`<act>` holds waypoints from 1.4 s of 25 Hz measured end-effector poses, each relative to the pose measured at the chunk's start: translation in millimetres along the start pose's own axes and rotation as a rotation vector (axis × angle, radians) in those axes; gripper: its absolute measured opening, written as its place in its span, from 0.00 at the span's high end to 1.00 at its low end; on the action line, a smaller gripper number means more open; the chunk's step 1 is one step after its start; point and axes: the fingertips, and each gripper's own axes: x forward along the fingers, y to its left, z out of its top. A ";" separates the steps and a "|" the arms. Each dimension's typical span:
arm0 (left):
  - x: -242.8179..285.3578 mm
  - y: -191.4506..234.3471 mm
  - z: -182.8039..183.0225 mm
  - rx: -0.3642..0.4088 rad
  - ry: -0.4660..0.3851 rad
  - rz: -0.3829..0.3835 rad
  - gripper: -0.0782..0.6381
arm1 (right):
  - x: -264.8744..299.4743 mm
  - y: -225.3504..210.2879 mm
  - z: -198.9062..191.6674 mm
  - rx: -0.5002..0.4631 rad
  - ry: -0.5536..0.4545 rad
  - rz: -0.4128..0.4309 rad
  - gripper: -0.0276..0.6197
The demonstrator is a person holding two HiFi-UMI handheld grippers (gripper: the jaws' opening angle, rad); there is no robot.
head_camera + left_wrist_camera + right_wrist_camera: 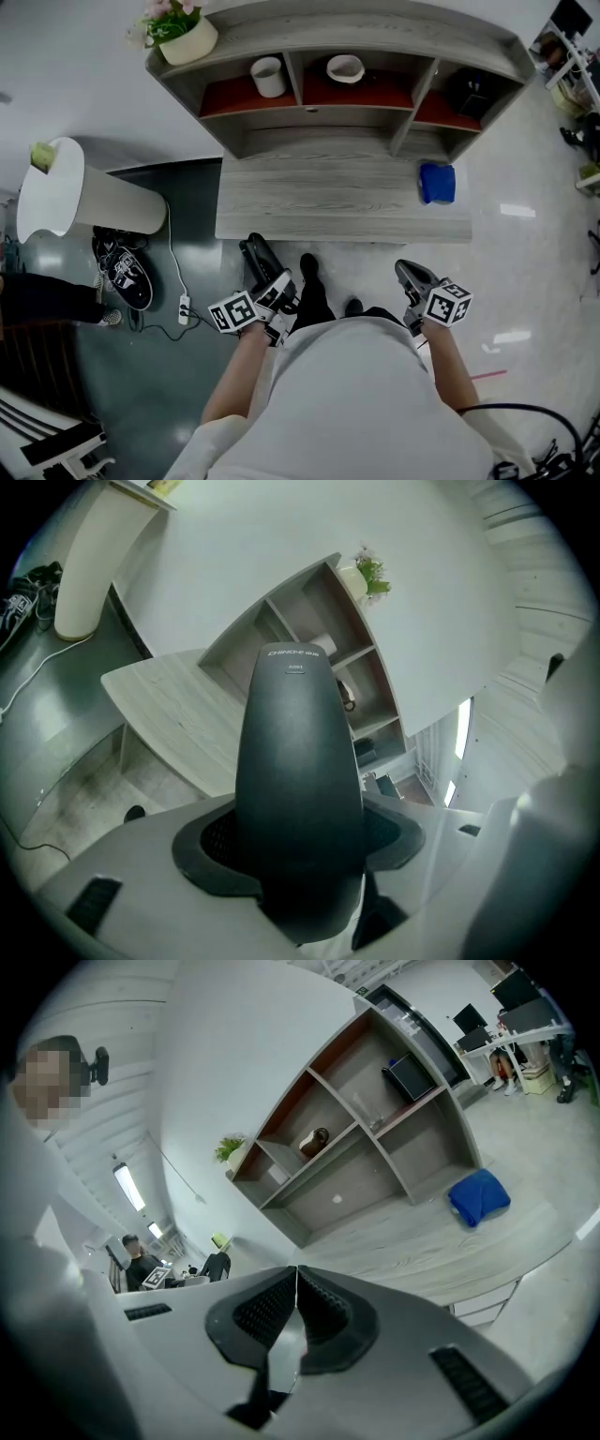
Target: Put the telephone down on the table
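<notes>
A dark grey telephone handset (298, 789) stands up between the jaws of my left gripper (298, 841), which is shut on it. In the head view the handset (259, 260) pokes forward from the left gripper (272, 286), just short of the front edge of the wooden table (328, 202). My right gripper (412, 279) hangs at the right, below the table's front edge, shut with nothing in it; its pads (323, 1312) meet in the right gripper view (296, 1312).
A blue cloth (437, 182) lies on the table's right part. The shelf unit (328, 56) behind holds a white cup (268, 76), a bowl (345, 67) and a black box (472, 91). A plant pot (187, 37) tops it. A white bin (75, 192), shoes (127, 274) and a power strip (184, 307) lie left.
</notes>
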 end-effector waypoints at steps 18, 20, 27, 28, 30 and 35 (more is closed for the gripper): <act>32.4 63.4 143.7 0.028 0.096 0.003 0.47 | 128.4 30.8 67.3 0.007 -0.068 -0.077 0.93; 33.7 73.5 158.1 0.035 0.108 0.006 0.47 | 141.5 31.9 75.6 0.010 -0.084 -0.091 0.93; 40.0 107.9 194.4 0.046 0.145 0.033 0.47 | 175.0 42.1 87.4 0.016 -0.106 -0.123 0.93; 42.0 113.3 198.1 0.046 0.150 0.041 0.47 | 177.8 42.7 86.3 0.020 -0.105 -0.128 0.93; 47.4 123.3 203.6 0.043 0.159 0.058 0.47 | 180.2 42.0 84.4 0.026 -0.098 -0.138 0.93; 68.8 143.8 219.6 0.061 0.176 0.107 0.47 | 185.3 30.9 87.5 0.034 -0.083 -0.149 0.93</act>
